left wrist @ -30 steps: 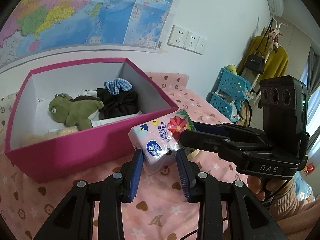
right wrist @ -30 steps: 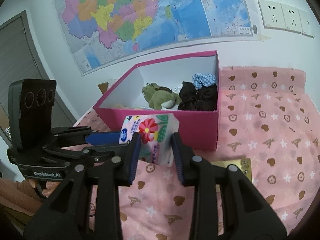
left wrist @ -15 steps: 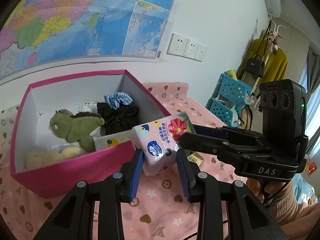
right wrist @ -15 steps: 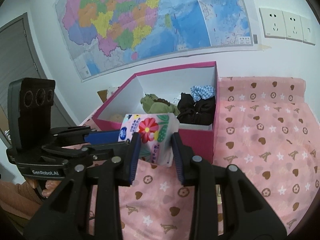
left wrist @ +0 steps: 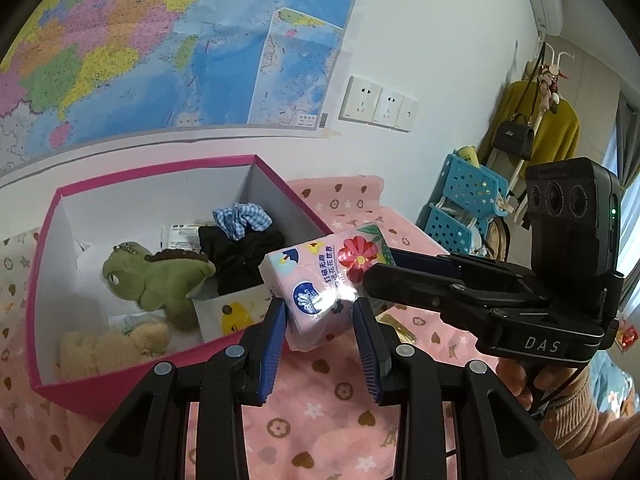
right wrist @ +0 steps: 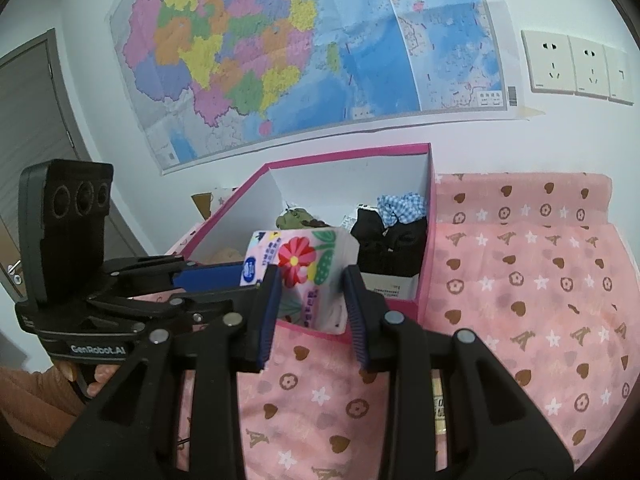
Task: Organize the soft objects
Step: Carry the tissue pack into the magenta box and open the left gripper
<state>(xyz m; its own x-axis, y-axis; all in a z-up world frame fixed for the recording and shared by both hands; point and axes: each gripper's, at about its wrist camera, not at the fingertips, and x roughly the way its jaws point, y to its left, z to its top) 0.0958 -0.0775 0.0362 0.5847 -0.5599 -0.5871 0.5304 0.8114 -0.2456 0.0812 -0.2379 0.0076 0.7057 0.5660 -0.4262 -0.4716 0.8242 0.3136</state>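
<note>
Tissue pack [left wrist: 326, 280] held in air by both grippers: left gripper [left wrist: 320, 320] pinches near end, right gripper [right wrist: 310, 296] pinches other end. Pack's long axis runs between them, roughly level. Pack sits over near right corner rim of pink box [left wrist: 160, 376]. Box interior lies ahead and left of pack, both grippers equally near. Likely next: carry over rim, lower beside green plush toy [left wrist: 160, 276].
</note>
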